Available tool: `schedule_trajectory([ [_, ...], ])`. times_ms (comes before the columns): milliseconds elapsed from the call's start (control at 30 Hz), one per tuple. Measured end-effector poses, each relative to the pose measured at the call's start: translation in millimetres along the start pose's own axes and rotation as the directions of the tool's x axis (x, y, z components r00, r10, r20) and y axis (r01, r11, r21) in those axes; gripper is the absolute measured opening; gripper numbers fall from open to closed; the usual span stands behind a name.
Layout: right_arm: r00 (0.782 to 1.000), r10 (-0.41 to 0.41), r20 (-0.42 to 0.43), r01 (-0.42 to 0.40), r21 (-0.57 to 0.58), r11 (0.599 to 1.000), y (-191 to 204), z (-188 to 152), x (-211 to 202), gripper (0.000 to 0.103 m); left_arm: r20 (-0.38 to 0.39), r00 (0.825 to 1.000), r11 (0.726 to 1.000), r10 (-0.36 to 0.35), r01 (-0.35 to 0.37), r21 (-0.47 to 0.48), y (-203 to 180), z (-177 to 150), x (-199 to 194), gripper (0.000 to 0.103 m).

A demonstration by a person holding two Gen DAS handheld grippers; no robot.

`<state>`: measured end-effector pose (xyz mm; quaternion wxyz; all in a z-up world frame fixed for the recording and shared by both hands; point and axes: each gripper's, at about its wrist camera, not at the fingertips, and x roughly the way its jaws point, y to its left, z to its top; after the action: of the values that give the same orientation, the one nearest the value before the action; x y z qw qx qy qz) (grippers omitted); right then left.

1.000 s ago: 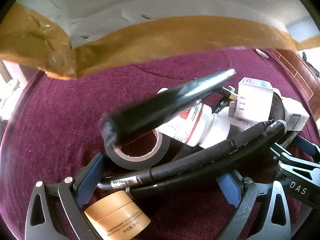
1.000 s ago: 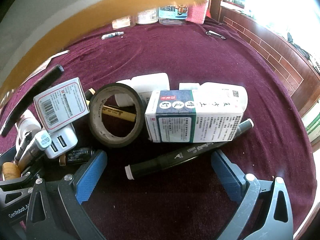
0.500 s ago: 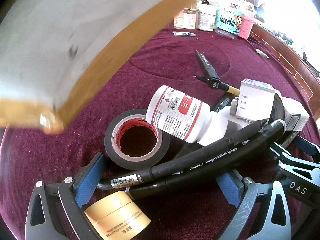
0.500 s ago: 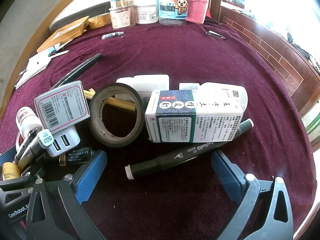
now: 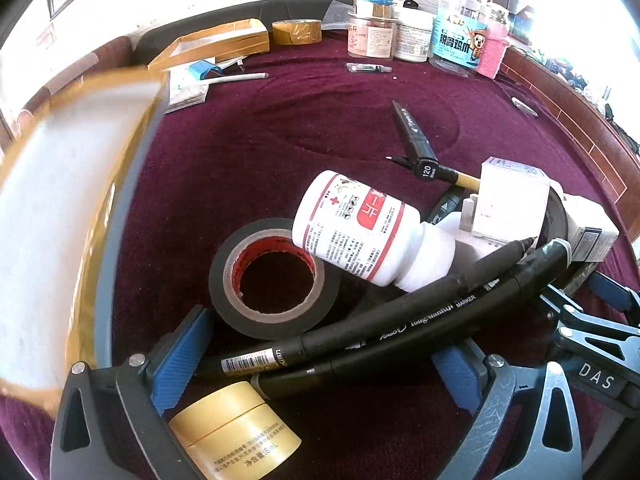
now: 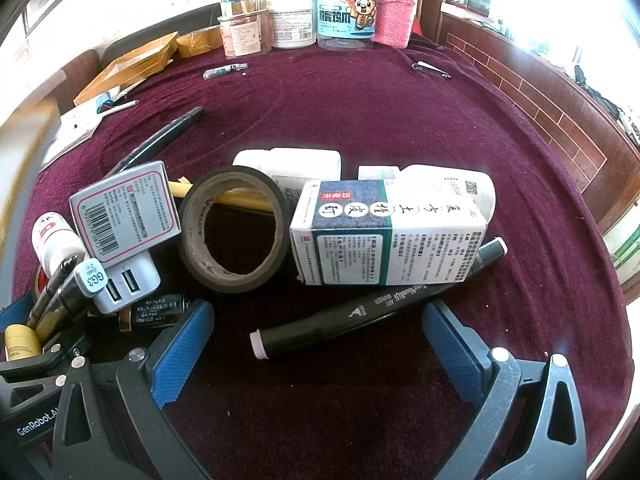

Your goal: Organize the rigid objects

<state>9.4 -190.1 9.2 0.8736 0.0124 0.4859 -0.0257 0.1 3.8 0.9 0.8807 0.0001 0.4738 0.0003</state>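
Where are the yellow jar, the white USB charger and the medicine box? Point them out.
yellow jar [image 5: 236,432]: left wrist view, its side label.
white USB charger [image 6: 128,282]: right wrist view, port face.
medicine box [image 6: 388,236]: right wrist view, printed front.

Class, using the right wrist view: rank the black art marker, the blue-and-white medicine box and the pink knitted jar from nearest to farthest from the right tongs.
1. Black art marker, lying just ahead between the open right tongs.
2. Blue-and-white medicine box, directly behind the marker, mid-table.
3. Pink knitted jar, at the table's far edge, right of centre.
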Motion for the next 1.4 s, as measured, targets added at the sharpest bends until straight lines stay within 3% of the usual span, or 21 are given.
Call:
schedule_trajectory([
  [1167,1.0,-0.003,0.001,0.003,0.011,1.0,-0.2,-1.8,-0.7,0.103,0.0,1.0,1.0,0.0,0.0,0.0,1.2,0.0,0.5,0.102],
  [1300,0.998,0.066,-0.013,-0.067,-0.075,0.995,-3.8,-1.6,-1.1,0.103,-0.002,1.0,1.0,-0.014,0.014,0.015,2.5,-0.7,2.0,0.102],
  [1400,0.986,0.16,-0.05,-0.165,-0.122,0.979,-13.9,-3.4,-6.5,0.103,-0.048,0.996,0.994,-0.073,0.077,0.082,6.1,-0.1,-0.7,0.102],
])
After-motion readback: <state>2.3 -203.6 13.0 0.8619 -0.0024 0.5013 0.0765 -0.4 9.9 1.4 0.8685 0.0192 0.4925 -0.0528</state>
